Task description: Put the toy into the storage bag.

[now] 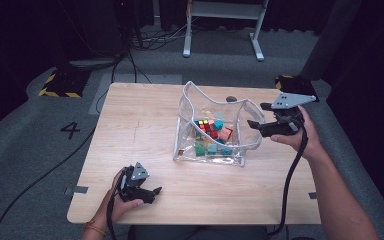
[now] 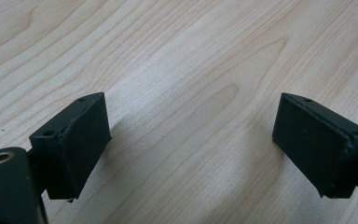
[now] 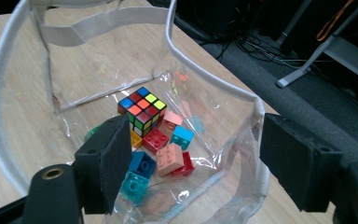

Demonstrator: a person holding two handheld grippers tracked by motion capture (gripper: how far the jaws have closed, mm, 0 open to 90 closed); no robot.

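Observation:
A clear plastic bag [image 1: 215, 100] with a white rim stands open on the middle right of the wooden table [image 1: 140, 125]. Inside it lie a Rubik's cube [image 1: 204, 125] and several coloured bricks [image 1: 212, 147]. My right gripper [image 1: 259, 115] hovers just beyond the bag's right side, open, with nothing between its jaws. In the right gripper view the bag's rim [image 3: 168, 32] curves in front of the right gripper [image 3: 196, 154], and the Rubik's cube [image 3: 142, 107] and bricks [image 3: 170, 158] lie below. My left gripper [image 1: 154, 194] rests near the table's front left, open over bare wood [image 2: 191, 135].
Bare wood runs along the table's left half and front strip. Beyond the table are grey floor, cables, a white metal stand [image 1: 225, 10], yellow-and-black striped blocks [image 1: 62, 82] and a floor mark "4" [image 1: 70, 130]. A cable trails from each gripper toward the person.

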